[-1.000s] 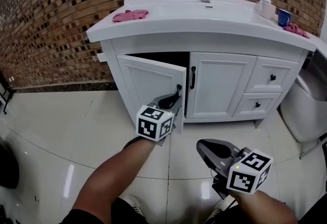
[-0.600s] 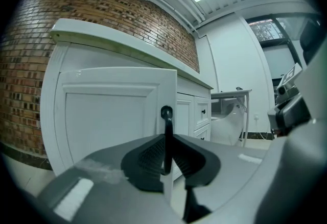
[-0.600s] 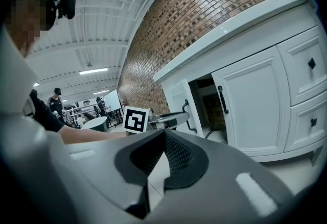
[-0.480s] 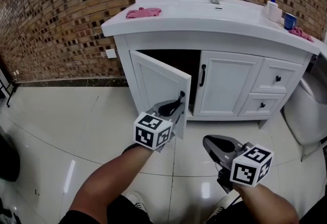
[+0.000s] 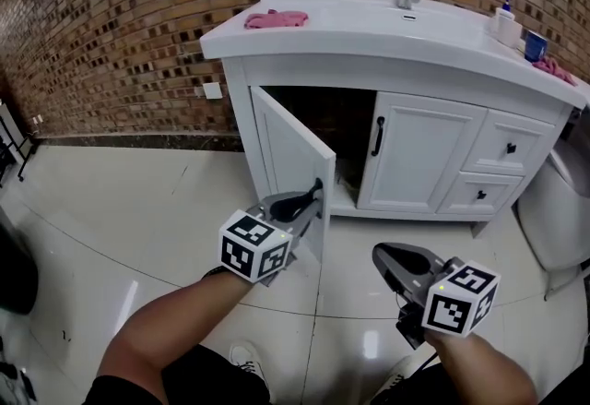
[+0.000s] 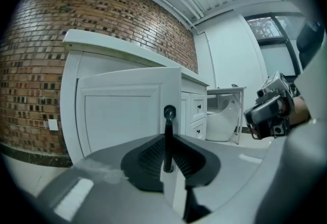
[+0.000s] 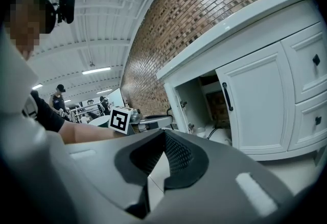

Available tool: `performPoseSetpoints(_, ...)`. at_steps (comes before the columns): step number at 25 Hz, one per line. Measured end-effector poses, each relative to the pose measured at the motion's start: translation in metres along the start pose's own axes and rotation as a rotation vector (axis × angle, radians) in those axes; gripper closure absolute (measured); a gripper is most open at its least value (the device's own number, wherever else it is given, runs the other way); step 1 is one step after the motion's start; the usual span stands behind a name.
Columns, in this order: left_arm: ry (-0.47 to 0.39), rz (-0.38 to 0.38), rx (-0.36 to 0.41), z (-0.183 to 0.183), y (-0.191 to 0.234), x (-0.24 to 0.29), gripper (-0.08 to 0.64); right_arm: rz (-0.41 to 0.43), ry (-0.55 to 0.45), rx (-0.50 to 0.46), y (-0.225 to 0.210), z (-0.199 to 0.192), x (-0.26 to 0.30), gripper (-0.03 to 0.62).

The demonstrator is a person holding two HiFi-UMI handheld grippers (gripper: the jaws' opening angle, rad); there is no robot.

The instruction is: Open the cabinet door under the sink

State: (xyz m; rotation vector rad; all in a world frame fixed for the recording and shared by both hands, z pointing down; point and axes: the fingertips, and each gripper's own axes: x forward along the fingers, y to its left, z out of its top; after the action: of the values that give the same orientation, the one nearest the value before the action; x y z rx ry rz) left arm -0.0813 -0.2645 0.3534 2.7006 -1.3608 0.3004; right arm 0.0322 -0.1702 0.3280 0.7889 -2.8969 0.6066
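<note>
Mostly done | cabinet door (image 5: 293,149) at the vanity's (image 5: 424,53) left end stands swung well out | left tongs (image 5: 310,198) clamped on its black handle (image 6: 167,139) | right tongs (image 5: 387,256) closed, empty | maybe a little more swing left, I'd guess

We are looking steeply down on the vanity (image 5: 387,48) from the head. Both gripper cameras are facing it, the left close against its open door (image 6: 122,110).
</note>
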Motion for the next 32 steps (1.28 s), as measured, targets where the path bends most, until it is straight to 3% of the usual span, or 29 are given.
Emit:
performPoseSetpoints(4,0.021,0.017,-0.005,-0.004,0.005,-0.023,0.514,0.008,0.014,-0.005,0.003,-0.003,0.001,0.588)
performPoseSetpoints(21,-0.051,0.148,-0.044,-0.015,0.041,-0.089,0.515,0.029,0.071,-0.039,0.019,-0.02,0.028,0.588)
performPoseSetpoints(32,-0.083,0.303,-0.15,-0.026,0.1,-0.146,0.52,0.043,0.097,-0.063,0.037,-0.026,0.044,0.588)
